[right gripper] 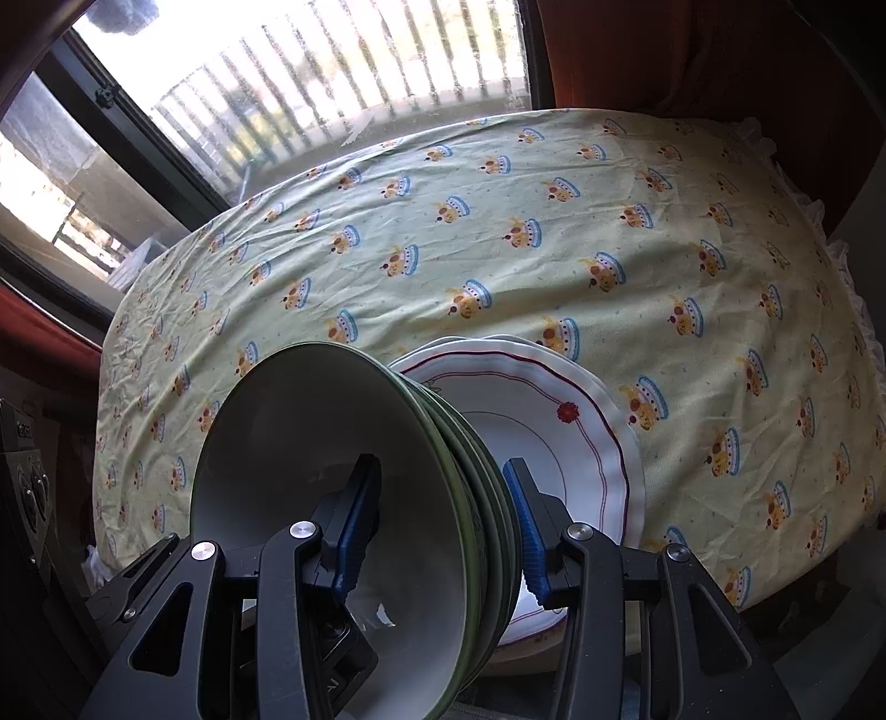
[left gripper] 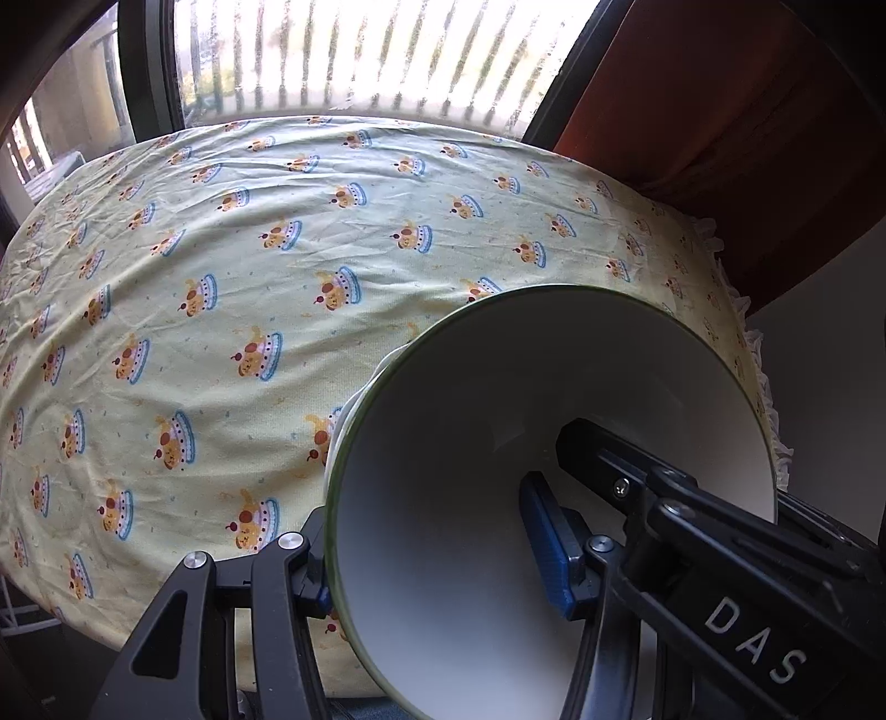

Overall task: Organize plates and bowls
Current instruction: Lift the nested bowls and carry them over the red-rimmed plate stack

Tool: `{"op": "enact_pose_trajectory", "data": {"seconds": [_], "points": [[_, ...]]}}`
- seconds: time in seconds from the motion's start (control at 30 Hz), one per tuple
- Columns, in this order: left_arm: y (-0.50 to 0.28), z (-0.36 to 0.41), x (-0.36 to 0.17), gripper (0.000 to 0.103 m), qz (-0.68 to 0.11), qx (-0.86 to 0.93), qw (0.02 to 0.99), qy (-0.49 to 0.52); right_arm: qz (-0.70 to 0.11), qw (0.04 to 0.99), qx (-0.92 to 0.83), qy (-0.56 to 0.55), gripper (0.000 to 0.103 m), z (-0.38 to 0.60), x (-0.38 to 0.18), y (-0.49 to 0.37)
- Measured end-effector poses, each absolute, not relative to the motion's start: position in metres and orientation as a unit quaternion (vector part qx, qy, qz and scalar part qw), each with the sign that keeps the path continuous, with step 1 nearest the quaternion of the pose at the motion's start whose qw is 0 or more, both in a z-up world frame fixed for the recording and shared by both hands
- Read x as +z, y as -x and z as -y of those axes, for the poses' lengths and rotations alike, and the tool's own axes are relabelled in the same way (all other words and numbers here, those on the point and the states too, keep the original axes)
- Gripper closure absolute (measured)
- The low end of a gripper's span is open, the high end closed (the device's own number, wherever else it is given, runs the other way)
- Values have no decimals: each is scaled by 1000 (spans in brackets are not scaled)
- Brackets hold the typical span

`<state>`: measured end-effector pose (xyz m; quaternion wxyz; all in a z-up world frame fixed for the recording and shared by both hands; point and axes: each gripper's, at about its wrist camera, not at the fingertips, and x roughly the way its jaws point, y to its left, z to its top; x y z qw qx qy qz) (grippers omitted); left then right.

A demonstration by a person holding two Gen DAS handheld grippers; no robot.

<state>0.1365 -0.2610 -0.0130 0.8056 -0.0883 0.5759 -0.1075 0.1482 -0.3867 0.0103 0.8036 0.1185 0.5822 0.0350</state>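
Two grippers worked over a desk draped in a pale yellow cartoon-print cloth [right gripper: 498, 266] beside a bright window [left gripper: 360, 50]. The right gripper [right gripper: 443, 531] was clamped across stacked green-rimmed bowls [right gripper: 332, 443], beside scalloped plates [right gripper: 554, 421] near the desk's front edge. The left gripper [left gripper: 432, 554] pinched that bowl wall. Bare cloth spread beyond.

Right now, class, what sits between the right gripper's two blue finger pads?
In the right wrist view, the rims of the stacked green-rimmed bowls sit between the right gripper pads, nothing else.
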Motion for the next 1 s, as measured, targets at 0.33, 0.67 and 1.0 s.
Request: {"op": "enact_pose_trajectory", "data": {"seconds": [0.33, 0.67, 1.0], "points": [[-142, 275, -34, 49, -602, -96, 785, 112, -608, 787, 32, -99, 54, 403, -12, -157], [-154, 285, -35, 49, -602, -80, 790, 83, -612, 783, 47, -103, 54, 408, -21, -171], [-156, 304, -32, 49, -597, -89, 797, 16, -613, 779, 39, -123, 54, 422, -31, -172]]}}
